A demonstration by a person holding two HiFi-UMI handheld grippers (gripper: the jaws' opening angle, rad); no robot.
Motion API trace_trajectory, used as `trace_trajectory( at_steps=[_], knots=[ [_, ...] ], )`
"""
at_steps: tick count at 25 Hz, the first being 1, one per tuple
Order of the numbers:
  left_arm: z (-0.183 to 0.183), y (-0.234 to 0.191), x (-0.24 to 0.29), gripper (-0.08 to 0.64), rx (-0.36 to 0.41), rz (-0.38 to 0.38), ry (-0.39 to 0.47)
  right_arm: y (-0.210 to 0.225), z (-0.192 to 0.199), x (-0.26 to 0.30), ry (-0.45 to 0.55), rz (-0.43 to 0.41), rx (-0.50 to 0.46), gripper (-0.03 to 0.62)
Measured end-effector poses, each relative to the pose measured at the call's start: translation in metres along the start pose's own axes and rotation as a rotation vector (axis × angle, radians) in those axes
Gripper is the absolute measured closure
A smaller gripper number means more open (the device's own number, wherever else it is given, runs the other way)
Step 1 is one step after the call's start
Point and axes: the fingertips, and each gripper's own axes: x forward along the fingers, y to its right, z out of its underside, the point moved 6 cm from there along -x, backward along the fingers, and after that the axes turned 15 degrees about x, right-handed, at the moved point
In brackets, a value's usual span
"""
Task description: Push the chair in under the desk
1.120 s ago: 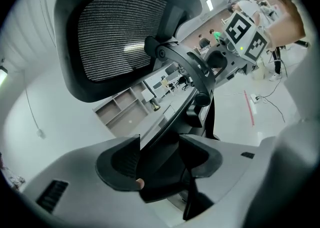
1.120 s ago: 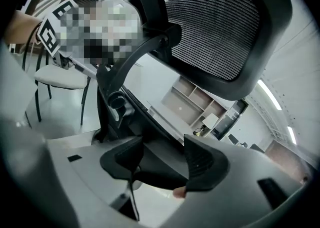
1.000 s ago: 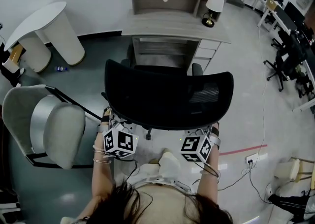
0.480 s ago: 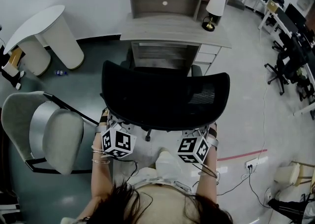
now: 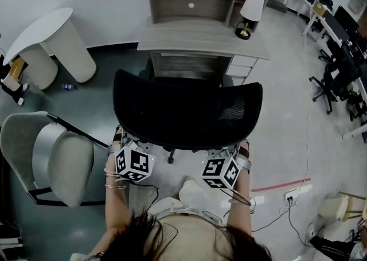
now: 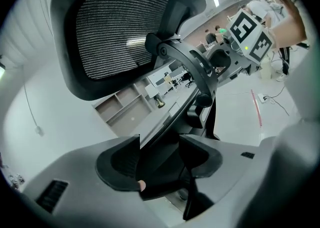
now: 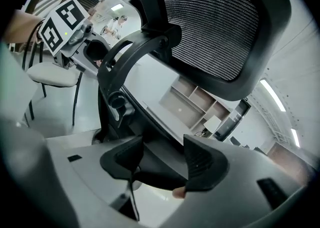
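Below the head camera, the black chair (image 5: 186, 110) faces the desk (image 5: 200, 36), its back just short of the desktop. The left gripper (image 5: 131, 150) and right gripper (image 5: 221, 159) meet its lower rear edge. Left gripper view: jaws clamped on that dark edge. Right gripper view: jaws clamped likewise.

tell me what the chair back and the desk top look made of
Chair back: black mesh, fine ribbed weave with light showing through, in a smooth matte frame, likely plastic. Desk top: pale streaked grain, matte; wood or laminate, can't tell.
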Motion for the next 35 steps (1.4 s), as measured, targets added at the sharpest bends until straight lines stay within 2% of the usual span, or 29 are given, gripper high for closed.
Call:
trace_trajectory(
  at_steps=[20,35],
  knots=[
    [-0.009,-0.017,0.047,0.314,-0.037,-0.047,-0.025,0.033,-0.008,0.049,0.041,-0.028,-0.029,0.351],
    [-0.009,-0.03,0.07,0.314,-0.031,-0.035,-0.019,0.043,-0.014,0.072,0.041,-0.019,-0.023,0.351]
  ],
)
